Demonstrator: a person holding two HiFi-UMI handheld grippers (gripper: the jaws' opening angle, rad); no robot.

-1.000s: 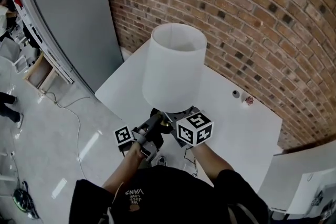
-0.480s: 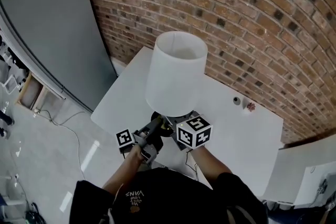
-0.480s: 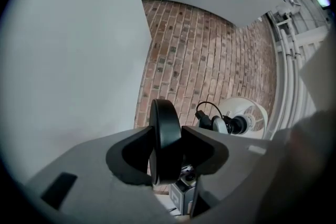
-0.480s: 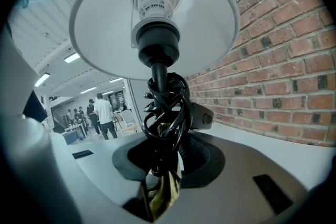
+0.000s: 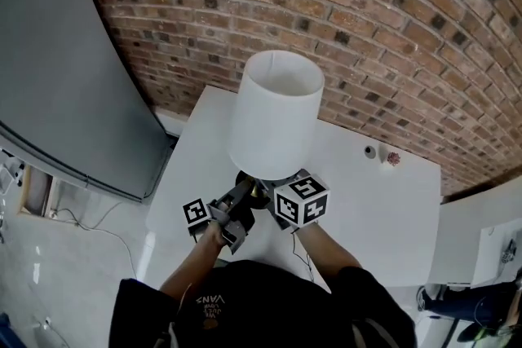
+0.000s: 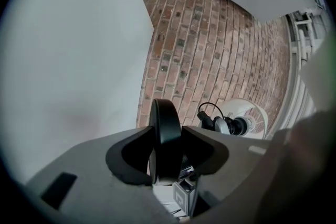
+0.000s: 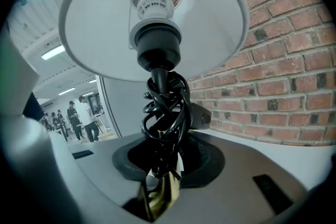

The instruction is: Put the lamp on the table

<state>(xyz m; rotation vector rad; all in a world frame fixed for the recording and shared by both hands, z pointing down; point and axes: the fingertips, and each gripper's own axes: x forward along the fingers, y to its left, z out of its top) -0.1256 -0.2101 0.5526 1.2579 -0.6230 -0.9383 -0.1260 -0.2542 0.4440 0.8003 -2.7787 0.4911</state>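
L forearm (image 5: 194, 261) & R forearm (image 5: 328, 244) reach fwd, close together. L tongs (image 5: 238, 206) clamped edge-on on lamp base (image 6: 166, 136). R tongs (image 5: 273, 204), just beside, clamped on cord-wrapped lamp stem (image 7: 160, 191). Both tongs' marker cubes face up.

- White bench (image 5: 375, 216), far edge against the brick wall (image 5: 408, 28).
- Near that edge: small pale round object (image 5: 369, 151), with a small reddish object (image 5: 392, 158) just beside it.
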